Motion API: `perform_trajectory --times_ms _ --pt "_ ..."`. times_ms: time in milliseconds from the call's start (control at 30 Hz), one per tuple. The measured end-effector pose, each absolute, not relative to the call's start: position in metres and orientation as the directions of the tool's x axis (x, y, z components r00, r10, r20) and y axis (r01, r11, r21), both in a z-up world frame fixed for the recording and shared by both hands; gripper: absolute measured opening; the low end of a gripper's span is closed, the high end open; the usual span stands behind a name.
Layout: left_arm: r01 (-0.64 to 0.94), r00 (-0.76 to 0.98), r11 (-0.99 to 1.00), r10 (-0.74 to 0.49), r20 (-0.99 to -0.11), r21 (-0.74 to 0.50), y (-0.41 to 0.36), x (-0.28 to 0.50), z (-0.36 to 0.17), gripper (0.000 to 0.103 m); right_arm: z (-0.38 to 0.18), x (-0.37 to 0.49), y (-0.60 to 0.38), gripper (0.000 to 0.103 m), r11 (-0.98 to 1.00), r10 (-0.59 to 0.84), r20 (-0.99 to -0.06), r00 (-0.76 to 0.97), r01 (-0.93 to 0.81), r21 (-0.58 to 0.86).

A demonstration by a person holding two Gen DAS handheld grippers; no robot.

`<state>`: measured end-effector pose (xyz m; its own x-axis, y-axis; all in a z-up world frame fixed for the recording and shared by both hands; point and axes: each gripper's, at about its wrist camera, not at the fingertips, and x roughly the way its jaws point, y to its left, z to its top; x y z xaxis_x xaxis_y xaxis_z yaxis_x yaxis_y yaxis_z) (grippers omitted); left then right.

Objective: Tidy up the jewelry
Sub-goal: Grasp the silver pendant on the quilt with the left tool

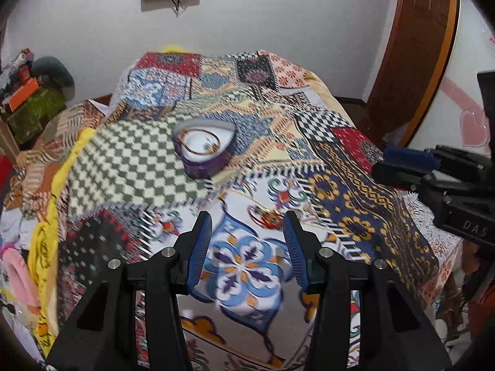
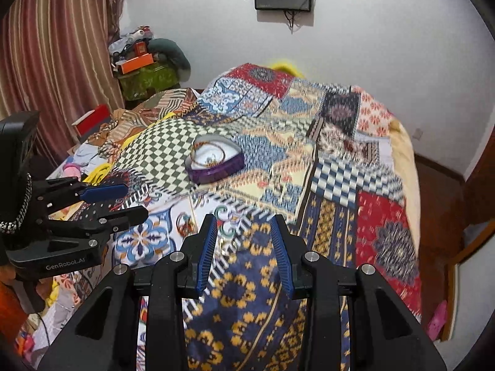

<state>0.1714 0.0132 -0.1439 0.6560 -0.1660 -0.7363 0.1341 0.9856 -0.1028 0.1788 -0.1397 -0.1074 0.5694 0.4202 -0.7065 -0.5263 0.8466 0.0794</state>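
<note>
A purple heart-shaped jewelry box (image 1: 202, 150) stands open on the patchwork bedspread, with gold bangles lying in its white inside; it also shows in the right wrist view (image 2: 215, 162). A gold bangle (image 1: 270, 216) lies on the spread just beyond my left gripper (image 1: 247, 219), which is open and empty. The same bangle shows in the right wrist view (image 2: 185, 224). My right gripper (image 2: 244, 221) is open and empty, above the blue and yellow patch. The left gripper shows at the left of the right wrist view (image 2: 133, 201).
The patchwork bedspread (image 1: 355, 191) covers a bed. A cluttered green box (image 2: 148, 80) stands by a striped curtain (image 2: 55, 55) at the far left. A wooden door (image 1: 414, 55) is at the right. The bed's right edge drops to a dark floor (image 2: 439, 191).
</note>
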Motion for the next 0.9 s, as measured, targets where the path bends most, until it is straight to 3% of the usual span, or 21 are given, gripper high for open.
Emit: perform_trajectory --times_ms 433,600,700,900 --pt "0.168 0.627 0.980 -0.192 -0.755 -0.110 -0.020 0.183 -0.168 0.047 -0.152 0.173 -0.168 0.033 0.866 0.403 -0.765 0.502 -0.479 0.143" --pt "0.217 0.618 0.971 -0.215 -0.756 -0.099 -0.030 0.191 -0.170 0.038 -0.156 0.176 -0.172 0.033 0.863 0.422 -0.758 0.497 -0.476 0.168" --pt "0.251 0.599 0.961 -0.250 -0.761 -0.118 -0.034 0.198 -0.172 0.025 -0.156 0.179 -0.173 0.033 0.863 0.436 -0.748 0.500 -0.468 0.190" --pt "0.269 0.581 0.958 -0.246 -0.776 -0.102 -0.041 0.206 -0.180 0.022 -0.157 0.184 -0.176 0.033 0.862 0.455 -0.738 0.498 -0.455 0.224"
